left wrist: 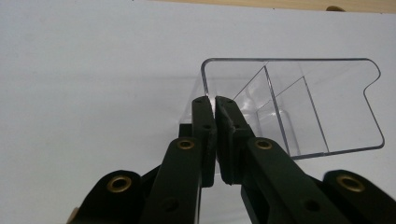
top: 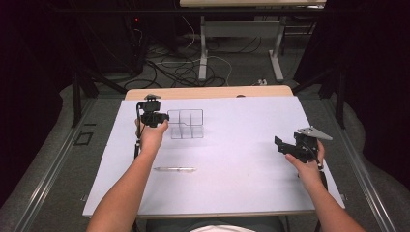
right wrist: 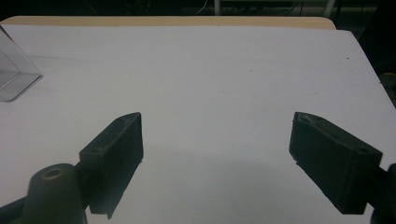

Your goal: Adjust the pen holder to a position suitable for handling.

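Clear plastic organizer [top: 186, 123] sits on the white table sheet [top: 232, 188], far-left area, upright, open top, internal dividers splitting it into several compartments. Left gripper [top: 162, 117] is at its left wall; in the left gripper view the jaws are pinched together on the near corner of the clear wall [left wrist: 215, 99], tips right at the rim, so it's clamped on the organizer [left wrist: 299, 107] edge. Left hand [top: 152, 135] is wrapped round the gripper body just behind. A pen [top: 175, 169] with a clear barrel lies flat on the sheet, nearer the person than the organizer, apart from it, roughly parallel to the near table edge. Right gripper [top: 279, 142] is well apart on the right side of the sheet, held in the right hand [top: 307, 162], grey plate on top. In the right gripper view its jaws stand wide apart, bare sheet between them [right wrist: 217, 140], nothing gripped; a corner of the organizer [right wrist: 16, 77] shows at far left there.
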